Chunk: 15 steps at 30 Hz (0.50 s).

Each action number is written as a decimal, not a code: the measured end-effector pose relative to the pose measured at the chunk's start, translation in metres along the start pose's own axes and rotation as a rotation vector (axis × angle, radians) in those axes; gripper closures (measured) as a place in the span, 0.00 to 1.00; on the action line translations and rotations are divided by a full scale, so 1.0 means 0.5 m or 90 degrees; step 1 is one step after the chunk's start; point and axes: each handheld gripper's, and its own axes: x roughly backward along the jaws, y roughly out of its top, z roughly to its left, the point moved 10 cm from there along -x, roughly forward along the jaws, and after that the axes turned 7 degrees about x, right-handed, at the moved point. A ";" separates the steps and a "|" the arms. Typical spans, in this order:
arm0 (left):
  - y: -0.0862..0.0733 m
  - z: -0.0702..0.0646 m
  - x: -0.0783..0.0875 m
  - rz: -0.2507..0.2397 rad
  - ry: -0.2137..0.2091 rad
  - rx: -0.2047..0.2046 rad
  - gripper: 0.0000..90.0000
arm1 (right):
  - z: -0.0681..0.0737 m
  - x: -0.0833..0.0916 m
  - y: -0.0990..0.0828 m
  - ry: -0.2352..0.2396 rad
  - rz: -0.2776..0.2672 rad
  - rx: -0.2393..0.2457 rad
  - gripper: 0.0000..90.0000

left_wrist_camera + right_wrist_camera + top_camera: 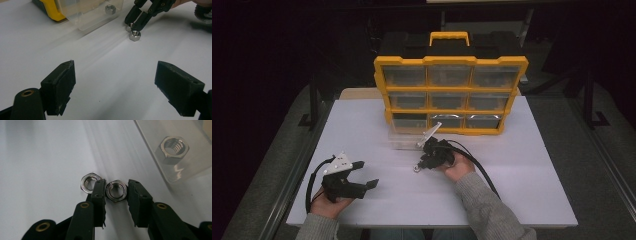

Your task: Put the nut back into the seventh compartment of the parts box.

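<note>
Right gripper view: right gripper (116, 190) clamped on nut (116, 191); second nut (89, 182) just outside.

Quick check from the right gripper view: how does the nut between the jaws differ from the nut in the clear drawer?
The gripped nut lies flat on the white table, hole facing up; the drawer nut sits tilted, its threads showing. The gripped nut is clamped on two sides by the right gripper; the drawer nut lies free inside the clear drawer. Another loose nut lies just outside the left jaw. Both compared nuts are shiny steel hex nuts that look alike.
</note>
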 end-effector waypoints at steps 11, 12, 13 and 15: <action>0.001 -0.001 0.000 -0.001 0.000 -0.003 0.19 | 0.014 0.011 -0.012 0.001 0.045 -0.057 0.77; 0.001 -0.001 0.000 -0.001 -0.001 -0.002 0.19 | 0.015 0.013 -0.012 0.006 0.044 -0.061 0.77; 0.001 -0.001 0.000 -0.001 -0.001 -0.002 0.19 | 0.014 0.015 -0.012 0.009 0.040 -0.063 0.77; 0.001 -0.001 0.000 -0.001 -0.001 -0.002 0.19 | 0.014 0.018 -0.012 0.013 0.035 -0.065 0.77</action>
